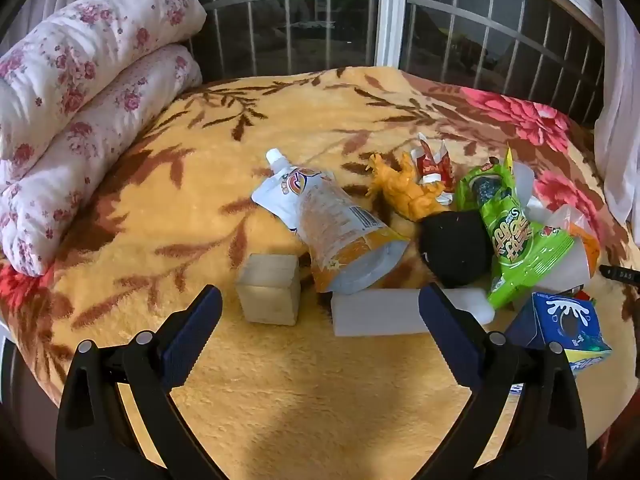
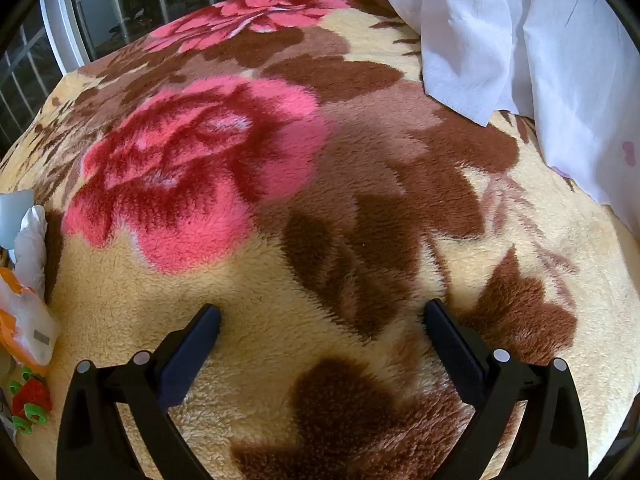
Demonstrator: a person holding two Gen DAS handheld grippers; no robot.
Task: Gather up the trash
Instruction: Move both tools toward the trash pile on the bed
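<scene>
Though spread wide, left gripper (image 1: 320, 300) above pouch (image 1: 332, 224) (empty).

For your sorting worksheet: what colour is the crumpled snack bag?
Bright green snack bag, clearest in the left wrist view.

We see a thick, fuzzy yellow fleece blanket with brown leaves and pink flowers (image 1: 280, 128). On it lie a glossy white-and-orange plastic spout pouch (image 1: 336, 232), a shiny crinkled green foil snack bag (image 1: 516, 232), a printed blue cardboard carton (image 1: 568, 324), a matt white foam slab (image 1: 384, 316) and a dull, pale waxy-looking cube (image 1: 270, 294). The rolled pink-flowered quilt (image 1: 80, 92) is soft matt cotton-like cloth. Both tools show matt black plastic fingers (image 2: 192, 344).
</scene>
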